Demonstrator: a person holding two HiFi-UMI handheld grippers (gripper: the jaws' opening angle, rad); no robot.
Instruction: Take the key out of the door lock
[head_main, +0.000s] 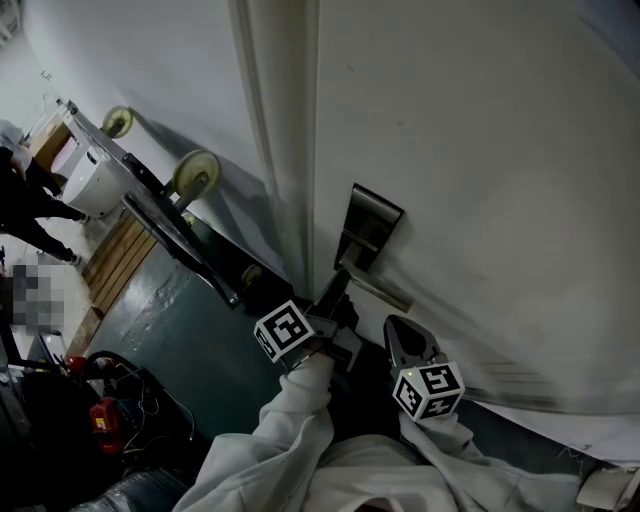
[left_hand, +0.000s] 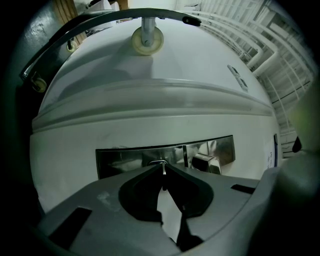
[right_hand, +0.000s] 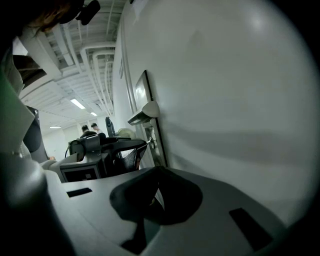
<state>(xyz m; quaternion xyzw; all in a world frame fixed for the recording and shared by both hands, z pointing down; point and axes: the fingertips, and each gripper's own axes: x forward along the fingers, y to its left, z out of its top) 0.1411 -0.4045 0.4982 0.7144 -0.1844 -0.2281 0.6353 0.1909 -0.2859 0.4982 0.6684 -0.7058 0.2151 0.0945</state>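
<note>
A steel lock plate (head_main: 368, 225) with a lever handle (head_main: 380, 290) sits on the white door (head_main: 480, 200). My left gripper (head_main: 338, 295) reaches in under the handle, against the plate. In the left gripper view its jaws (left_hand: 163, 172) are shut on the thin metal key (left_hand: 163, 168), which stands out of the lock plate (left_hand: 125, 155) just left of the handle (left_hand: 206, 162). My right gripper (head_main: 398, 328) hangs lower right, away from the lock, shut with nothing in it (right_hand: 156, 172). From its view the key (right_hand: 148, 143) shows between the left gripper (right_hand: 100, 147) and the plate.
A wheeled trolley (head_main: 195, 175) leans along the wall left of the door frame. Wooden boards (head_main: 120, 260) and red tools with cables (head_main: 105, 415) lie on the dark floor at left. A person (head_main: 30, 200) stands at the far left.
</note>
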